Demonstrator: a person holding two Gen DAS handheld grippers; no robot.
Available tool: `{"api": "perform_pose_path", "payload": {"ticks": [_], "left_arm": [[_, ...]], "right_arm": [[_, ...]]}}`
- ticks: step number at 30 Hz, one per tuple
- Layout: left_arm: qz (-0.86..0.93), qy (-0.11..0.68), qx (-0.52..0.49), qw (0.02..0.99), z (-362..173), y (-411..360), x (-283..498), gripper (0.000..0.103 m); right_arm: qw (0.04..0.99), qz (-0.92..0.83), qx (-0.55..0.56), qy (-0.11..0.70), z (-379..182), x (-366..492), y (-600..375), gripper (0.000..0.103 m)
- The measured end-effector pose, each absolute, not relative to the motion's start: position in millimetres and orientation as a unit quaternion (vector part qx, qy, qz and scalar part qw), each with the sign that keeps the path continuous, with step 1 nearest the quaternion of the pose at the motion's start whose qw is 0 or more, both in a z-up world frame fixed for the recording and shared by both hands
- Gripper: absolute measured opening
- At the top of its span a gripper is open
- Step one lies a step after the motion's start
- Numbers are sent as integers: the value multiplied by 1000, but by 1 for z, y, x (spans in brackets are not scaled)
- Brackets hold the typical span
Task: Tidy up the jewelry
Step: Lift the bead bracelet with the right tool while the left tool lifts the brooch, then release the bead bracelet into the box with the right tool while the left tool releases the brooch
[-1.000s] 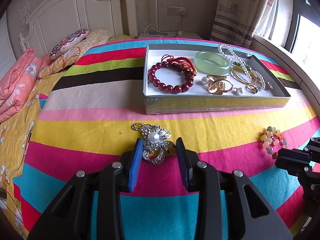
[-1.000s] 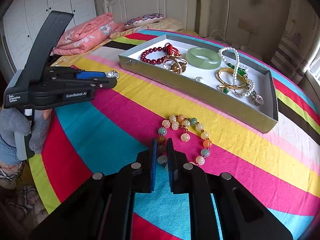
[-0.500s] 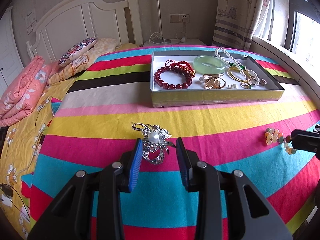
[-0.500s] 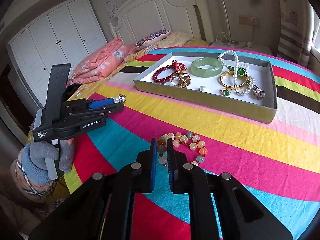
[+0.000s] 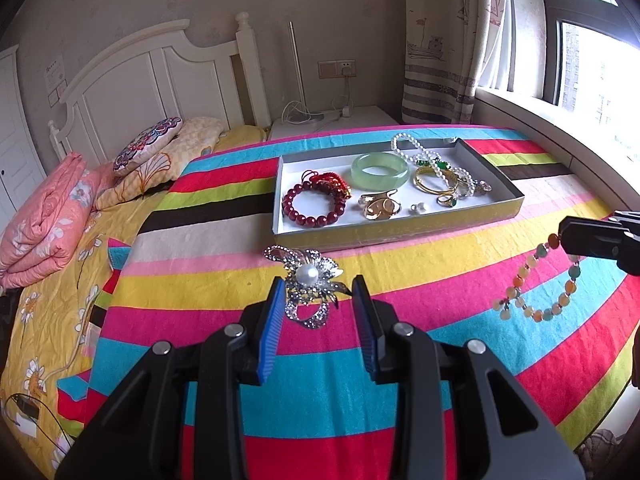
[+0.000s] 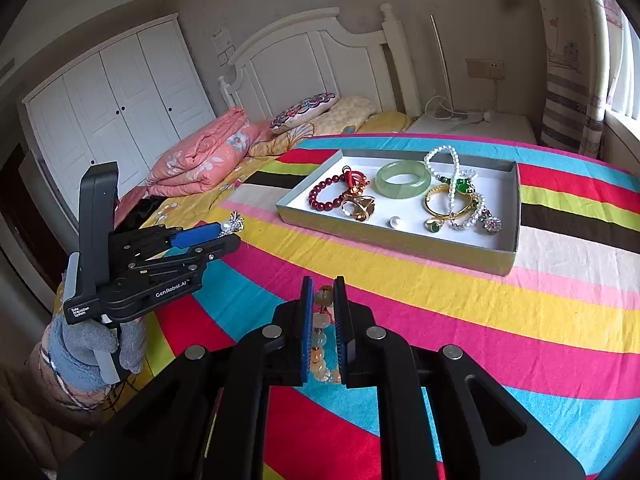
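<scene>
My left gripper [image 5: 318, 292] is shut on a silver rhinestone brooch with a pearl [image 5: 306, 284] and holds it lifted above the striped bedspread; the brooch also shows in the right wrist view [image 6: 232, 222]. My right gripper [image 6: 323, 292] is shut on a multicoloured bead bracelet [image 6: 322, 332], which hangs from it in the left wrist view [image 5: 536, 288]. A grey-walled white jewelry tray [image 5: 400, 232] lies ahead with a red bead bracelet [image 5: 312, 206], a jade bangle [image 5: 380, 168], a pearl necklace [image 5: 416, 150], gold pieces and rings.
Folded pink quilt [image 5: 40, 216] and pillows [image 5: 148, 148] lie at the bed's left, under a white headboard [image 5: 160, 80]. A nightstand with cables [image 5: 332, 116] and a window sill [image 5: 560, 132] are behind and right. A white wardrobe [image 6: 112, 120] stands left.
Both grippers have risen well above the bed. The brooch and the bead bracelet have lifted off the bedspread with them; the bracelet now dangles.
</scene>
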State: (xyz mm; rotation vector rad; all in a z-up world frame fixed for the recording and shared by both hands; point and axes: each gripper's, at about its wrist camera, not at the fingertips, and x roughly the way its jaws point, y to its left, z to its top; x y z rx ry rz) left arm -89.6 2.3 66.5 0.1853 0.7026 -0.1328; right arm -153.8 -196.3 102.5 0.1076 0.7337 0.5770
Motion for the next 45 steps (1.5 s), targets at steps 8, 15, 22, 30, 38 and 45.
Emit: {"api": "perform_pose_path", "payload": {"ticks": [8, 15, 22, 30, 38, 45], "left_arm": [[-83, 338, 105, 931, 77, -9, -78, 33], [-105, 346, 108, 926, 88, -15, -49, 33], [-123, 363, 104, 918, 95, -20, -2, 33], [-112, 388, 93, 910, 85, -29, 54, 33], [-92, 426, 49, 899, 67, -26, 116, 34], [-68, 448, 40, 890, 48, -31, 151, 34]], "right_arm": [[905, 266, 37, 330, 126, -151, -201, 11], [915, 251, 24, 314, 143, -133, -201, 11], [921, 234, 10, 311, 154, -103, -197, 11], [922, 211, -4, 325, 148, -53, -188, 11], [920, 192, -15, 340, 131, -11, -178, 11], [909, 189, -26, 370, 105, 18, -161, 11]]}}
